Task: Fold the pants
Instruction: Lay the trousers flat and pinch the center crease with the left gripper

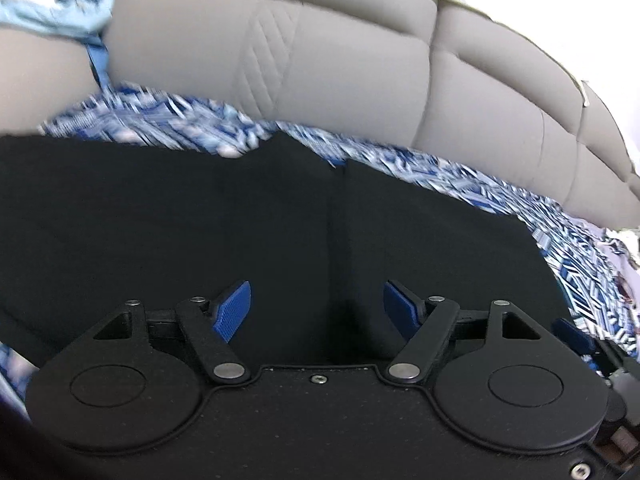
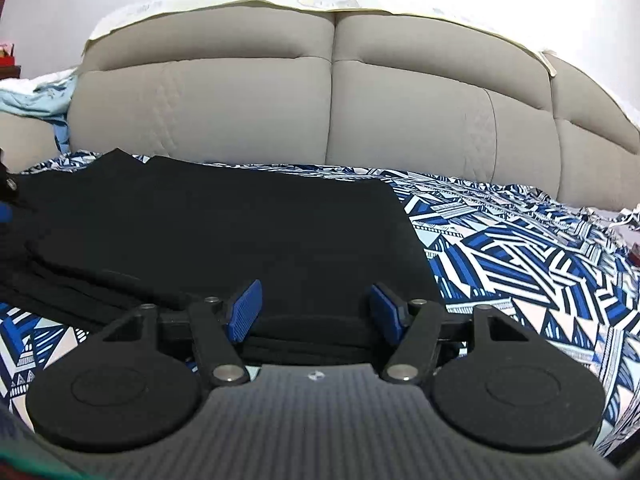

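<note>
Left gripper: its 2 blue fingers are standing wide apart, nothing pinched between them, black cloth only lying beyond them. Right gripper: same state, fingers spread wide and empty, hanging just over the near edge of the cloth.

The pants are lying flat on the bed, on its blue-and-white geometric cover, already doubled into a thick dark block. In the right wrist view the stacked layers are showing at 8 o'clock as stepped edges; the free right-hand edge is running toward 2 o'clock. In the left wrist view a seam or fold line is running up toward 12 o'clock between the fingers. A grey padded headboard is standing behind at 12 o'clock. Pale blue cloth is bunching at 10 o'clock, well apart from the pants.

Risks, as judged from here:
- Black on black: layer edges are hard to read, so a pinch may be catching only the top layer, or too many, and the fold would be coming out skewed.
- The cover is loose, so low fingers may be grabbing it along with the pants and dragging both.
- The left view is smearing with blur; a fast approach may be bumping the stack and sliding the layers apart.
- Both grippers are working close together; the left one's blue tip is showing at 9 o'clock in the right view, so a collision is possible.
- Uneven lifting between the 2 hands may be twisting the block.
</note>
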